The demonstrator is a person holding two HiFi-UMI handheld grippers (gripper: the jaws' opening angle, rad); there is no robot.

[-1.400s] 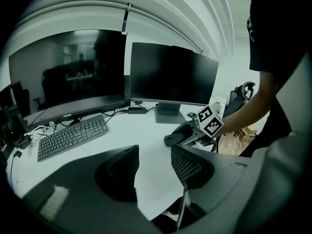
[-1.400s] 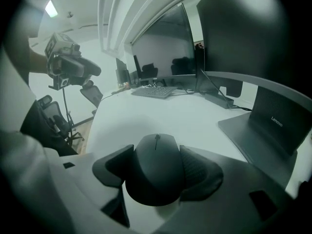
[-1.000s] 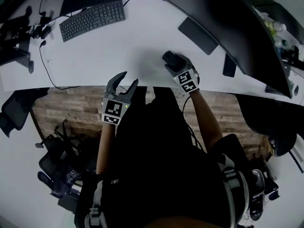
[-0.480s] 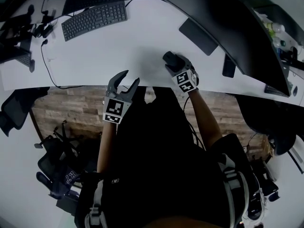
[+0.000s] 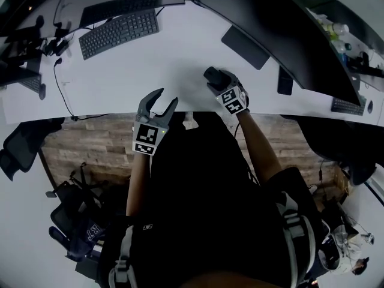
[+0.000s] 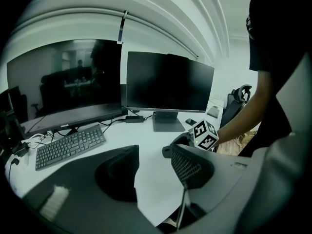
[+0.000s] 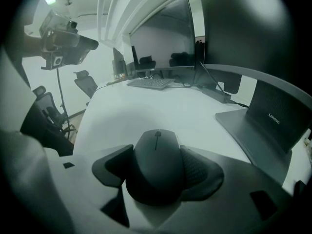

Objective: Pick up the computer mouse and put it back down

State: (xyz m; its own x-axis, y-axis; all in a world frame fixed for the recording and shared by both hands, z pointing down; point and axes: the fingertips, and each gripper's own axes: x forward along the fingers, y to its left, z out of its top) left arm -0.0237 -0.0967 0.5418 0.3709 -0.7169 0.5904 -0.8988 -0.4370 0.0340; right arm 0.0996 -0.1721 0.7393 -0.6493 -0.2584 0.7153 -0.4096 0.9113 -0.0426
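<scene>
keyboard (image 5: 118, 32): lying far left on the white worktop (image 5: 162, 65), well apart from both grippers
left gripper (image 5: 166, 99): hovering over the worktop's near edge, fingers standing apart, nothing sitting between them
computer mouse (image 5: 211, 74): sitting between the right fingers, near the worktop's front edge, short of the monitor stand (image 5: 245, 47); lifted or resting, cannot tell
right gripper (image 5: 217, 80): fingers clamping on the mouse's two sides

1. We see a long white desk top (image 5: 150, 65) that runs across the room.
2. Below it lies a floor of brown wooden planks (image 5: 90, 140).
3. A black office chair (image 5: 21, 146) stands there, at the left.
4. Black monitors with dark screens (image 6: 168, 82) stand on the desk before a pale wall (image 6: 234, 57).
</scene>
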